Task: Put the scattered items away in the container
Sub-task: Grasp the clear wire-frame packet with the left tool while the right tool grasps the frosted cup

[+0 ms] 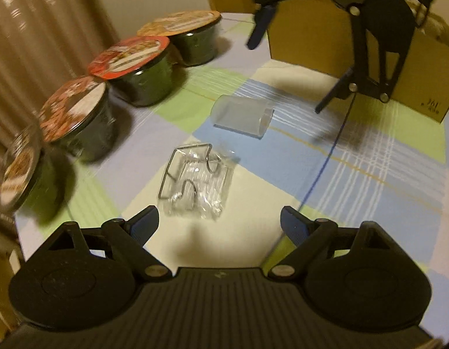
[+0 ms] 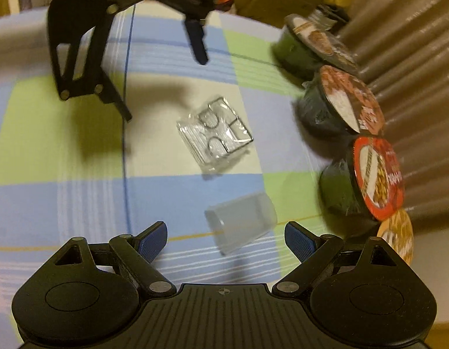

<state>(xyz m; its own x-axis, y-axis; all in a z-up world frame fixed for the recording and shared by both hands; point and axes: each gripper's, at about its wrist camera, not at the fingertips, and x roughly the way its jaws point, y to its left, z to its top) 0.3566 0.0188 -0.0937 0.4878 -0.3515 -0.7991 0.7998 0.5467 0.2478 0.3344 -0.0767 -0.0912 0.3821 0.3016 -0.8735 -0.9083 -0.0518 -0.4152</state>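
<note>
Frosted plastic cup (image 2: 241,222) lying just ahead of right claw (image 2: 225,240), spread wide, empty

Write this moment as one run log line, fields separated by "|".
left gripper: open, empty | right gripper: open, empty | frosted cup: lying on tablecloth | wire puzzle in bag: on tablecloth | cardboard box: nothing placed yet

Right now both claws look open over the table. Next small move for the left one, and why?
Probably ease the left claw forward and down onto the wire puzzle bag. It is open and empty, and the bag lies just ahead of it, nearer than the frosted cup on its side. The box stands beyond.
</note>
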